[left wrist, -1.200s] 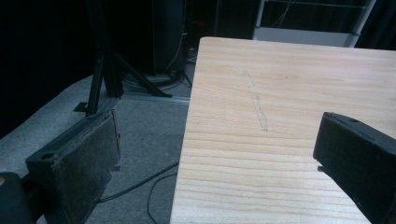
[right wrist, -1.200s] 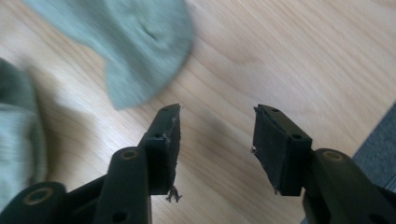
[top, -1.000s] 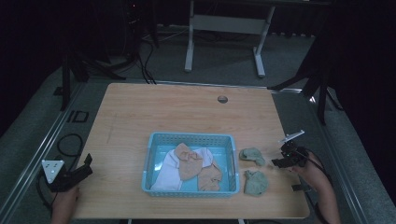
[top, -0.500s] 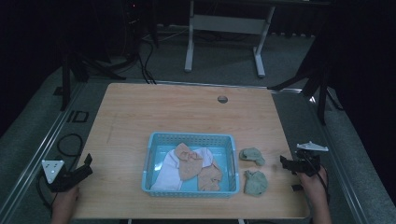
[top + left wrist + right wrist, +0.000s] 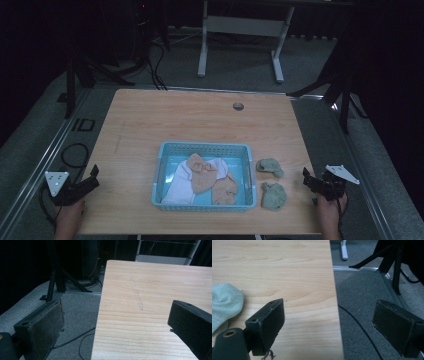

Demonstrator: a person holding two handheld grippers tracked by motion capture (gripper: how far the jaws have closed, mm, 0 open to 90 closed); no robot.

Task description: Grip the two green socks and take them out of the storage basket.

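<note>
Green socks [image 5: 273,181] sit at three o'clock of the basket [image 5: 203,149], so the empty, spread right gripper [image 5: 320,183] should approach low while the left gripper [image 5: 82,186] idles open.

Dim room — grey carpet [image 5: 320,125], wooden table [image 5: 200,120].

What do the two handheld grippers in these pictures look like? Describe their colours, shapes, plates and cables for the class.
Each is a black two-jaw tool. The left gripper carries a grey three-cornered plate on top, as does the right gripper with its own grey plate. Up close, the jaws are blocky black slabs with rough, worn inner pads. A dark cable loops on the floor beside the left one.
</note>
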